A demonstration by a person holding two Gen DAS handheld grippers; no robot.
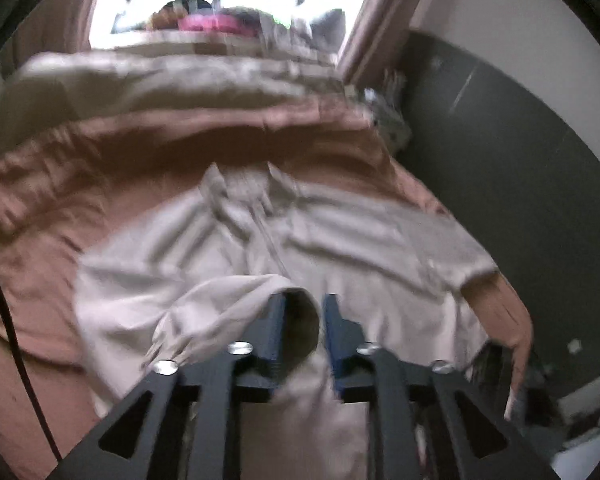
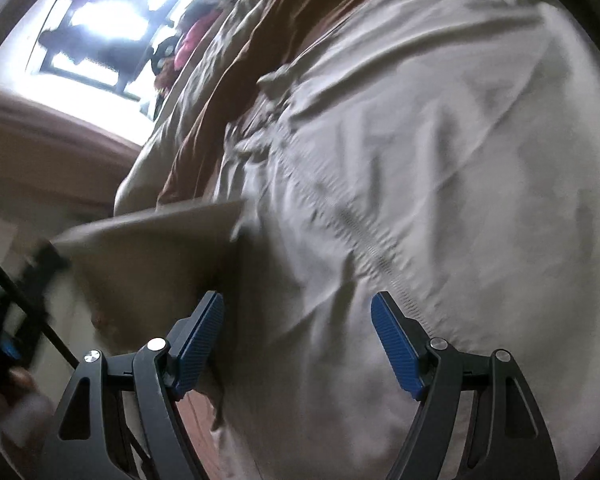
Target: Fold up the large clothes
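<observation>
Left gripper (image 1: 302, 312), tilted down, jaws narrow around a beige jacket (image 1: 340, 236) cuff, seemingly loose; right gripper (image 2: 298, 312) wide, empty

- We take this for a bedroom in a home.
- A rumpled brown bedspread (image 1: 52, 216) fills the middle, clothes heaped at twelve o'clock.
- A bright window (image 2: 100, 28) with a brown curtain (image 1: 374, 12) at one o'clock.

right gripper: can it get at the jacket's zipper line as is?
Probably yes. The right gripper is open over the beige jacket, its zipper line running bare just ahead of the jaws, nothing lying across it.
</observation>
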